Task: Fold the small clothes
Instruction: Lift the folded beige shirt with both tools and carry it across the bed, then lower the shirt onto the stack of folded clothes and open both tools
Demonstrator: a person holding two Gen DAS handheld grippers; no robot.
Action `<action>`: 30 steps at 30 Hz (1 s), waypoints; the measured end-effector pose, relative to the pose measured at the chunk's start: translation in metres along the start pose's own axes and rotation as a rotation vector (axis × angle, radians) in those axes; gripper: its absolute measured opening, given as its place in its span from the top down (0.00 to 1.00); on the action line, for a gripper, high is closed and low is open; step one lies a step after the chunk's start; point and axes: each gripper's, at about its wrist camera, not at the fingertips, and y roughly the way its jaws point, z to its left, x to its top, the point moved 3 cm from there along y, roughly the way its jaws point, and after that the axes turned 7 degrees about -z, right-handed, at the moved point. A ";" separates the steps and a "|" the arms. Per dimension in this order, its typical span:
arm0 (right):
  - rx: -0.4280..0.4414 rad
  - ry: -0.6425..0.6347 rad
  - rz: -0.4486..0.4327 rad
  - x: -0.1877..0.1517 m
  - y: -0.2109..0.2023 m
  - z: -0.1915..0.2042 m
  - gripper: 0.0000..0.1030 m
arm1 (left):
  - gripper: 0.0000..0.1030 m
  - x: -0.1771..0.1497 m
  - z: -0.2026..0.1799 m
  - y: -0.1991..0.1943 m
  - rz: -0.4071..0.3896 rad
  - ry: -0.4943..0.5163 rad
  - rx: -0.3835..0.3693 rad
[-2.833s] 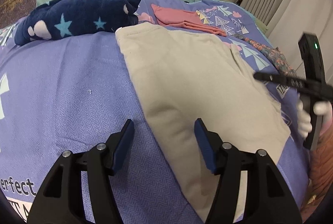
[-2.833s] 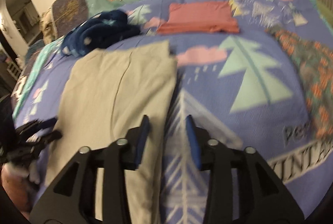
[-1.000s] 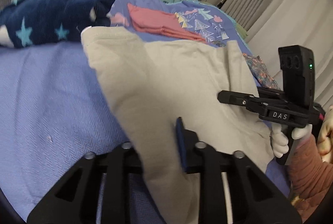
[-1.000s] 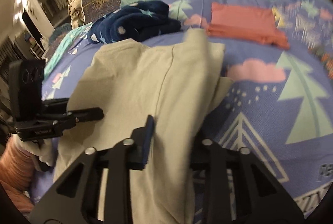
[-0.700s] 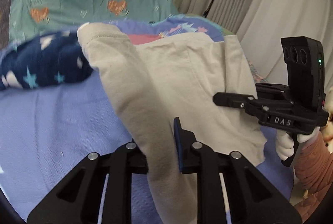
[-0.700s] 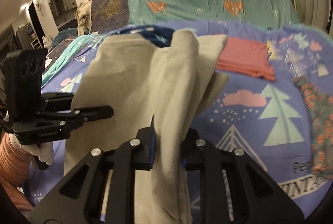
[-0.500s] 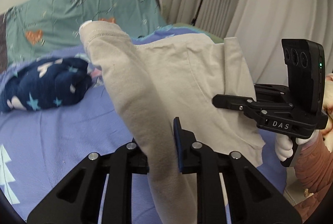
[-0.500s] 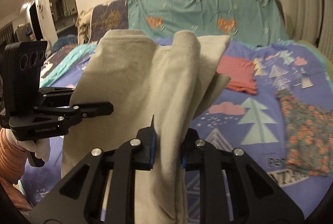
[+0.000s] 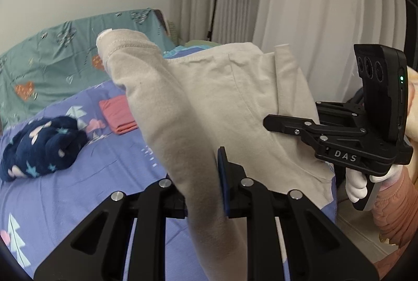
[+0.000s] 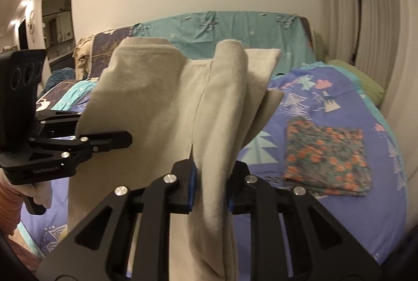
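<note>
Both sets of jaws were clamped tight on the beige garment (image 9: 209, 98), the left gripper (image 9: 203, 192) pinching one side edge and the right gripper (image 10: 210, 184) the other, so it hung in the air between them, above the bed (image 9: 78, 176). The bed had a purple printed cover, with a navy star blanket (image 9: 39, 147) bunched up, a floral piece (image 10: 326, 158) already folded flat and a small pink folded piece (image 9: 117, 116) further back.

Looked to me like the lift-and-carry part of a fold: near edge picked up, ready to go over. Next move probably needed both hands travelling together, keeping the edge taut, then laying it down lined up with the far edge before letting go.
</note>
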 end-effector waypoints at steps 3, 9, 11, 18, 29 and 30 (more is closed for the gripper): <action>-0.039 0.024 -0.010 0.003 -0.009 -0.024 0.83 | 0.82 0.015 -0.020 0.015 0.002 0.043 -0.010; -0.140 0.056 -0.048 0.020 -0.020 -0.084 0.83 | 0.82 0.055 -0.050 0.060 -0.002 0.115 -0.043; -0.188 0.055 -0.058 0.031 -0.018 -0.106 0.83 | 0.82 0.070 -0.057 0.079 -0.006 0.137 -0.050; -0.375 0.034 -0.076 0.069 0.005 -0.184 0.83 | 0.82 0.127 -0.079 0.151 -0.031 0.143 -0.074; -0.511 0.099 -0.018 0.084 0.060 -0.270 0.83 | 0.82 0.149 -0.083 0.239 0.008 0.132 -0.075; -0.512 0.102 -0.008 0.083 0.067 -0.274 0.83 | 0.82 0.146 -0.078 0.247 0.019 0.114 -0.078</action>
